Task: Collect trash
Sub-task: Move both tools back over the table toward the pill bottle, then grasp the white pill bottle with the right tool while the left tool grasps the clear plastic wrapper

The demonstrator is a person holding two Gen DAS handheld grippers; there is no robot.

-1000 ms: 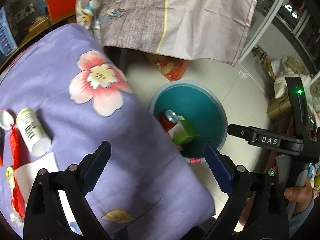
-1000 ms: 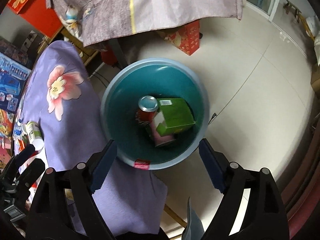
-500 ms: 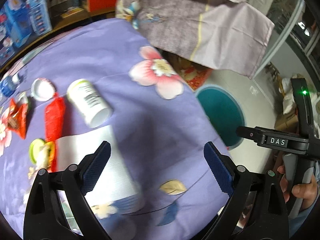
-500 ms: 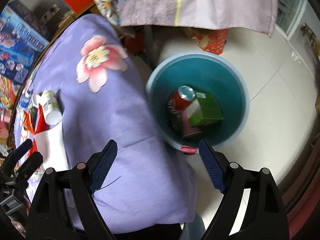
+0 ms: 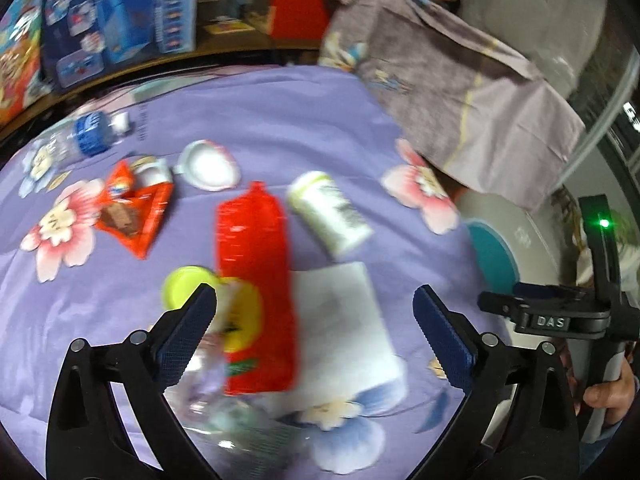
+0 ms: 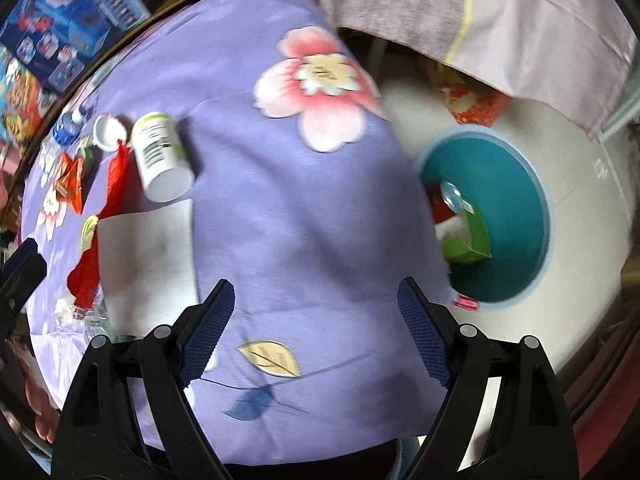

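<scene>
Our left gripper (image 5: 314, 328) is wide open with nothing in it, and the red wrapper (image 5: 252, 288) lies right in front of it, long way pointing away from us. Our right gripper (image 6: 316, 328), also open and holding nothing, is farther from the wrapper. The wrapper rests on a purple cloth (image 5: 240, 120), and the bin (image 6: 516, 216) sits on the floor to its right.
</scene>
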